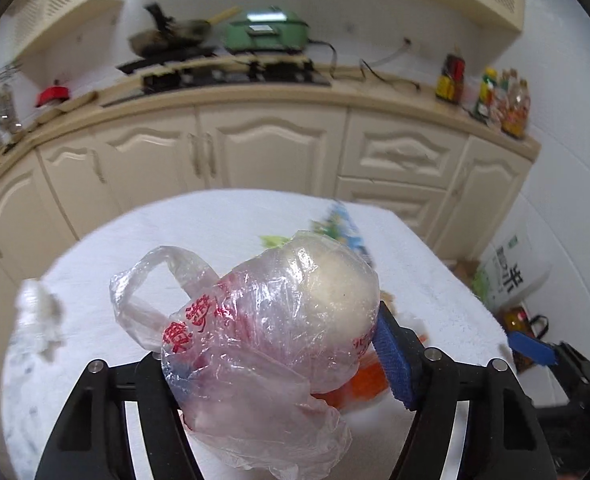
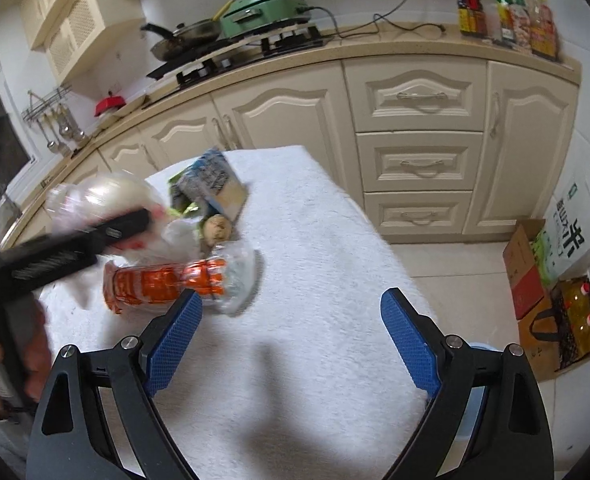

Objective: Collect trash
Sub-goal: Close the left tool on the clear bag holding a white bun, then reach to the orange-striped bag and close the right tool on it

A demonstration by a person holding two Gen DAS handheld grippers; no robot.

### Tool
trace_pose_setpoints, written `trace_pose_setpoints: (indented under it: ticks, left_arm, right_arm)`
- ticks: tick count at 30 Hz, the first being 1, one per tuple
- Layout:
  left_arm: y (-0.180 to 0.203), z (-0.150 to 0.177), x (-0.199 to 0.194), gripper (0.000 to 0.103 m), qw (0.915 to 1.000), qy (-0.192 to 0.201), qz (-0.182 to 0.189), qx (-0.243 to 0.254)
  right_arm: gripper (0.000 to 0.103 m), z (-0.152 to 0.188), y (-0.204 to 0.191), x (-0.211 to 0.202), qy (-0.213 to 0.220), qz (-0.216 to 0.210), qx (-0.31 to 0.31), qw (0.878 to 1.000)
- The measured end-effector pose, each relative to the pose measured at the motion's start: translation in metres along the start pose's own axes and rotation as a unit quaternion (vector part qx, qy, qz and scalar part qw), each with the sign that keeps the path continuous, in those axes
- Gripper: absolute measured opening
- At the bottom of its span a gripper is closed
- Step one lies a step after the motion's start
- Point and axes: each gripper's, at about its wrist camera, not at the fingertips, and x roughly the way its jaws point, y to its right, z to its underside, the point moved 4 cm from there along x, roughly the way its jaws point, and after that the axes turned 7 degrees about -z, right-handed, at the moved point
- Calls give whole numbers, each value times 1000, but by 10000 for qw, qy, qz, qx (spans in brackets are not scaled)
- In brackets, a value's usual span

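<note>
My left gripper (image 1: 283, 344) is shut on a clear plastic bag with red print (image 1: 271, 320) that holds a pale round lump, lifted above the white-clothed table (image 1: 107, 248). In the right wrist view the same bag (image 2: 107, 196) shows blurred at the left, held by the left gripper's black finger (image 2: 127, 224). My right gripper (image 2: 291, 332) is open and empty above the table (image 2: 327, 248). Just left of its left fingertip lies an orange and clear wrapper (image 2: 175, 284). Behind that lie a small round brown item (image 2: 217, 228), a blue-grey carton (image 2: 215, 184) and a green scrap.
Cream kitchen cabinets (image 2: 415, 128) run behind the table, with a stove, pan and green appliance (image 2: 267, 10) on the counter. A crumpled white tissue (image 1: 39, 312) lies at the table's left. On the floor to the right stand a cardboard box (image 2: 523, 264), a white sack and a bag with bottles (image 2: 575, 320).
</note>
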Motion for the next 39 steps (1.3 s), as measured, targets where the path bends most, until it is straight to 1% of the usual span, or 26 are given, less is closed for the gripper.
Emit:
trace_pose_setpoints:
  ticks: [2, 3, 4, 6, 7, 9, 12, 14, 16, 18, 19, 20, 22, 23, 24, 25, 27, 28, 30, 31, 32, 34, 35, 37, 39]
  left_arm:
    - [-19, 9, -22, 68, 9997, 92, -201, -73]
    - [-25, 21, -38, 68, 9995, 111, -279, -84]
    - [-35, 29, -49, 68, 9991, 159, -364, -151]
    - [-44, 45, -68, 68, 9985, 174, -479, -189]
    - [-48, 51, -72, 68, 9984, 160, -496, -205]
    - [-55, 63, -82, 68, 9983, 103, -518, -251]
    - [-62, 74, -92, 68, 9982, 26, -521, -308]
    - [-63, 78, -96, 68, 9982, -44, -481, -350]
    - [-64, 75, -92, 68, 9982, -112, -450, -379]
    - [-63, 76, -91, 68, 9982, -183, -390, -410]
    - [-63, 74, -87, 68, 9982, -225, -364, -427]
    - [-63, 74, -87, 68, 9981, -254, -363, -436]
    - [-63, 76, -87, 68, 9981, -300, -340, -420]
    - [-62, 77, -86, 68, 9981, -325, -334, -412]
    - [-60, 77, -85, 68, 9980, -355, -327, -399]
    - [-58, 77, -85, 68, 9980, -375, -313, -399]
    - [-58, 78, -86, 68, 9979, -403, -278, -433]
    - [-58, 78, -87, 68, 9978, -407, -272, -458]
    - [-60, 78, -93, 68, 9976, -376, -301, -501]
    - [-60, 79, -94, 69, 9975, -354, -331, -513]
    - [-61, 80, -95, 69, 9973, -342, -368, -534]
    - [-63, 83, -98, 69, 9969, -338, -426, -575]
    - [-65, 83, -99, 69, 9966, -350, -450, -596]
    - [-67, 87, -99, 69, 9960, -378, -528, -606]
    - [-69, 90, -99, 69, 9954, -418, -587, -635]
  right_arm:
    - [93, -2, -14, 7, -114, -49, -158, 9998]
    - [93, -2, -22, 12, -165, -64, -252, 9995]
    - [93, -3, -31, 17, -212, -65, -382, 9990]
    - [95, -2, -47, 30, -404, 24, -754, 9963]
    - [95, -1, -54, 34, -461, 91, -942, 9944]
    - [95, 0, -70, 47, -611, 245, -1497, 9865]
    - [95, -3, -80, 64, -759, 410, -2106, 9738]
    - [96, -3, -85, 74, -849, 271, -2394, 9668]
    - [96, -4, -87, 84, -976, 92, -2534, 9624]
    - [97, -5, -88, 89, -1039, 14, -2674, 9580]
    - [98, -3, -88, 91, -1124, -65, -2726, 9555]
    - [97, 1, -89, 95, -1260, -92, -2730, 9537]
    - [93, 4, -87, 94, -1288, -120, -2616, 9565]
    - [84, 5, -86, 91, -1324, -122, -2516, 9587]
    - [71, 6, -86, 86, -1334, -74, -2454, 9602]
    - [67, 8, -87, 82, -1387, -111, -2385, 9611]
    - [58, 16, -93, 70, -1584, -427, -2182, 9620]
    - [56, 21, -97, 64, -1702, -573, -2140, 9602]
    - [55, 28, -106, 55, -1828, -764, -2159, 9561]
    - [55, 30, -111, 52, -1818, -837, -2193, 9549]
    - [55, 31, -115, 50, -1740, -848, -2236, 9553]
    - [56, 29, -120, 54, -1591, -674, -2330, 9570]
    - [56, 29, -123, 59, -1590, -635, -2343, 9570]
    - [56, 27, -132, 71, -1484, -722, -2429, 9559]
    - [57, 28, -142, 81, -1464, -705, -2544, 9533]
